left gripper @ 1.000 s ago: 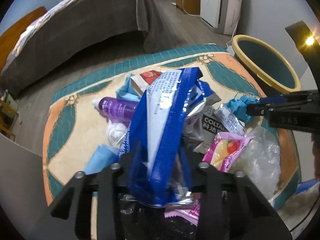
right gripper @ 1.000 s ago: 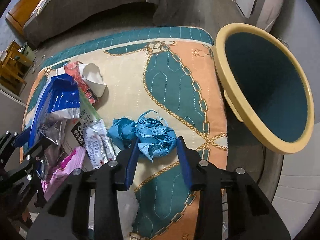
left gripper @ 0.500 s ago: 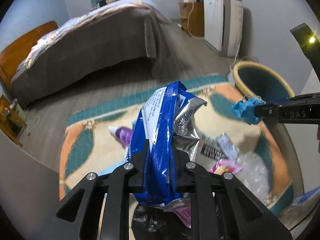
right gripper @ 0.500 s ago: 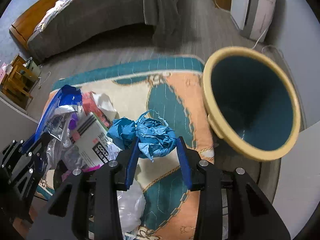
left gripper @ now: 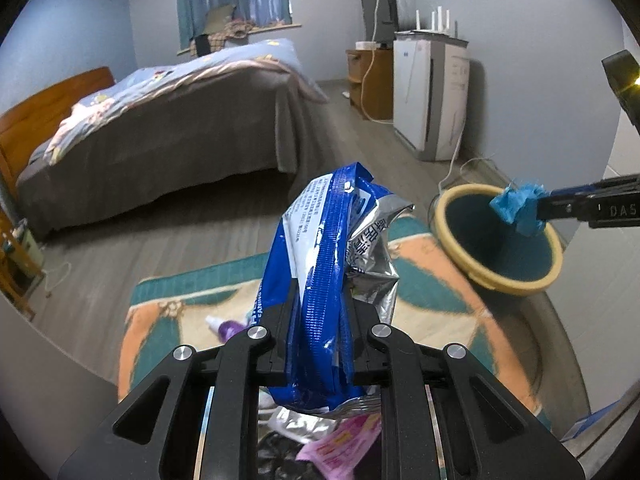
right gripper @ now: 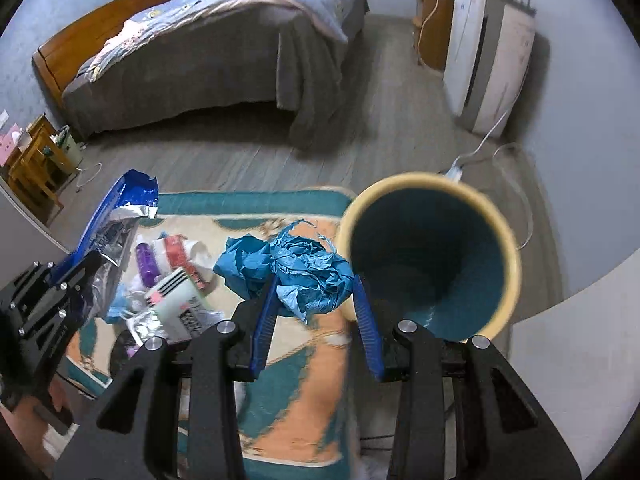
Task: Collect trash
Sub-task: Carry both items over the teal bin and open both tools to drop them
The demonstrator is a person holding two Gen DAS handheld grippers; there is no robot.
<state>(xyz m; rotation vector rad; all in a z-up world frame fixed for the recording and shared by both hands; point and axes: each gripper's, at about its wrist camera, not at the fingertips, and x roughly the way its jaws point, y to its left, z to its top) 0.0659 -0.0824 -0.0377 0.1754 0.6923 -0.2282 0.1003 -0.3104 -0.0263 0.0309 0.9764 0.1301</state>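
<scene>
- Your left gripper (left gripper: 320, 320) is clamped on the blue-and-silver snack bag (left gripper: 328, 248); the jaws have just been closing, with the bag pinched between them.
- The bag stands upright out of the jaws, its crumpled foil side turned toward the trash bin (left gripper: 464, 196), and its lower end hangs out behind the fingers.
- Your right gripper (right gripper: 316, 300) holds the crumpled blue paper wad (right gripper: 296, 264) between its blue pads (right gripper: 264, 320) (most of the wad bulges past the fingertips, on the side away from the bin).
- In the left wrist view that wad shows at the near rim of the bin, in front of its teal inside; whether it is over the opening, you cannot tell from these views.
- The bin, yellow-rimmed, stands just beside the patterned mat (right gripper: 304, 400), at the mat's edge.
- The remaining litter lies on the mat, well apart from the bin: a purple bottle (right gripper: 145, 260), a red-and-white packet (right gripper: 176, 246), a white box with dark print (right gripper: 176, 300) and a clear plastic bag (right gripper: 120, 300).
- A pink wrapper (left gripper: 344, 444) shows under your left gripper, on the far side of the pile from the bin.
- The bed (right gripper: 208, 60) stands well apart from the bin, across the wooden floor.
</scene>
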